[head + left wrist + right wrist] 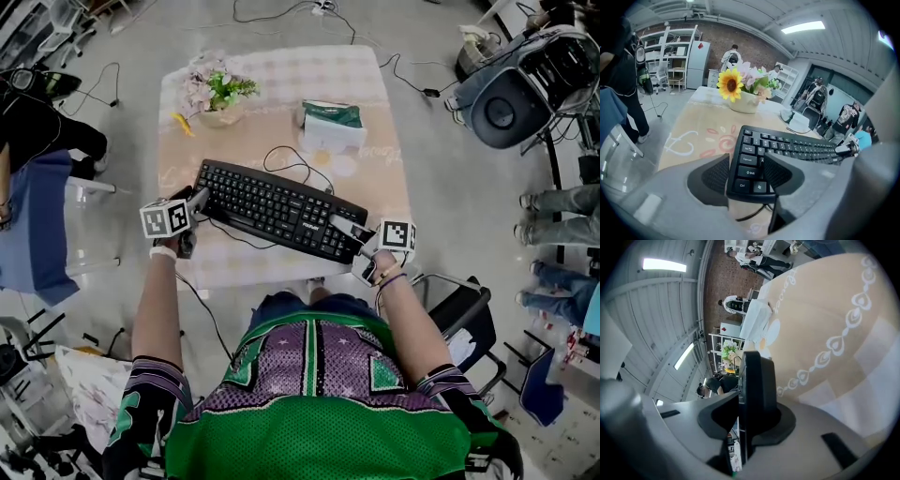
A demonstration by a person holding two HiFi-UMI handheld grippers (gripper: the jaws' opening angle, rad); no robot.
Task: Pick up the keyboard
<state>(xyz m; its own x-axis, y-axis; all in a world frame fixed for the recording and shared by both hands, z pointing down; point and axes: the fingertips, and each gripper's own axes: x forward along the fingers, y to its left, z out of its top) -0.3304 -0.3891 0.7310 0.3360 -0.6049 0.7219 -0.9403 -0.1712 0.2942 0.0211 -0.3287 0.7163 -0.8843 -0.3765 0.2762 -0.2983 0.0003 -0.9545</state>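
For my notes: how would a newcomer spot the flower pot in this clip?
Find the square table with the pale patterned cloth. Beyond the black keyboard, near the far left corner, stands the flower pot. It is the only plant there, with a yellow sunflower; its neighbour is a white box with a green top.

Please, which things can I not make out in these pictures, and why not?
- Head view: print on the box is too small to read.
- Left gripper view: the keyboard's far end runs behind the left gripper's body.
- Right gripper view: the keyboard stands edge-on, so its keys do not show.
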